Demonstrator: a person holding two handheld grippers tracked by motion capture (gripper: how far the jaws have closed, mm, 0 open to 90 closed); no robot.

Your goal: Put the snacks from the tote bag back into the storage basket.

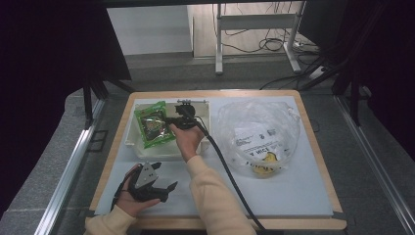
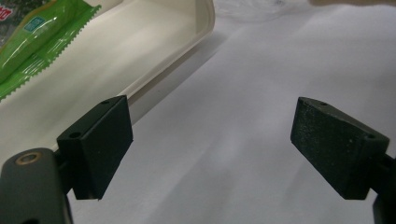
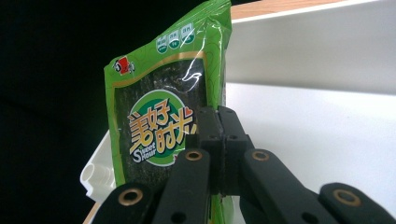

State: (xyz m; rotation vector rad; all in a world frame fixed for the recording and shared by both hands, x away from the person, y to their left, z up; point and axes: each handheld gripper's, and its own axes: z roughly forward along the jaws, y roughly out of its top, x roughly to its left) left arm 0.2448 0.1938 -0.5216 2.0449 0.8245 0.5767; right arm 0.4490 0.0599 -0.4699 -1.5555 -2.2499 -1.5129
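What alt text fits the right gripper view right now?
The right gripper has its black fingers shut on a green snack packet, held upright over a white bin.

Green snack packet (image 3: 159,121), glossy, dark centre panel, orange lettering; held upright, tilted, over white tray (image 1: 132,137) at tray's left end, clamped in right gripper (image 3: 218,135) jaws.

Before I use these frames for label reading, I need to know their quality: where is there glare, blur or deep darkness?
Right gripper view: the green snack packet is sharp and readable, with glare streaks on its upper foil; black background at left. Left gripper view: the near fingers look soft, and the packet corner is blurred. High view: the clear plastic bag shows pale sheen; surroundings are dark.
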